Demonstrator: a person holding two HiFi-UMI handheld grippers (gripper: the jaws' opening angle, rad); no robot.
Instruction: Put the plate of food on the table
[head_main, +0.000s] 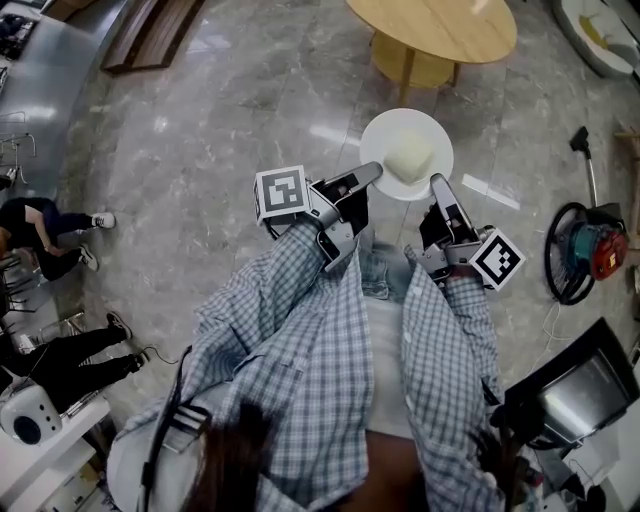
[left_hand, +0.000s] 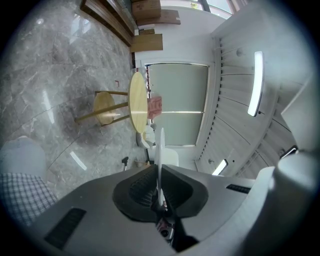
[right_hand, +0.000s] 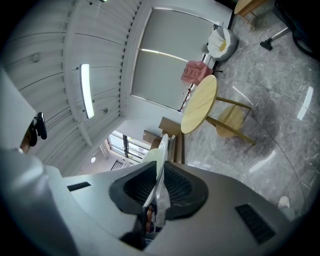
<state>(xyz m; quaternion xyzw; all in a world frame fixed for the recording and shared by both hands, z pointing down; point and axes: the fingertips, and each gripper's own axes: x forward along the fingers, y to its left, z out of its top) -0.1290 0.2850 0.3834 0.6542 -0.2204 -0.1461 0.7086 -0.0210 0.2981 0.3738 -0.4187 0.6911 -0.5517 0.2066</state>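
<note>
A white plate (head_main: 392, 128) carrying a pale block of food (head_main: 410, 158) hangs over the marble floor, in front of the person. My left gripper (head_main: 372, 172) is shut on the plate's left rim, and my right gripper (head_main: 437, 183) is shut on its near right rim. In the left gripper view the plate (left_hand: 160, 155) shows edge-on as a thin white line pinched between the ribbed pads. The right gripper view shows the rim (right_hand: 161, 157) clamped the same way. The round wooden table (head_main: 440, 28) stands just beyond the plate; it also shows ahead as the table (left_hand: 137, 102) and the table (right_hand: 199, 106).
A red and teal vacuum cleaner (head_main: 592, 252) with its hose lies on the floor at the right. Two people (head_main: 45, 232) are at the left edge. A dark box (head_main: 580, 385) sits at the lower right, a wooden bench (head_main: 150, 30) at the top left.
</note>
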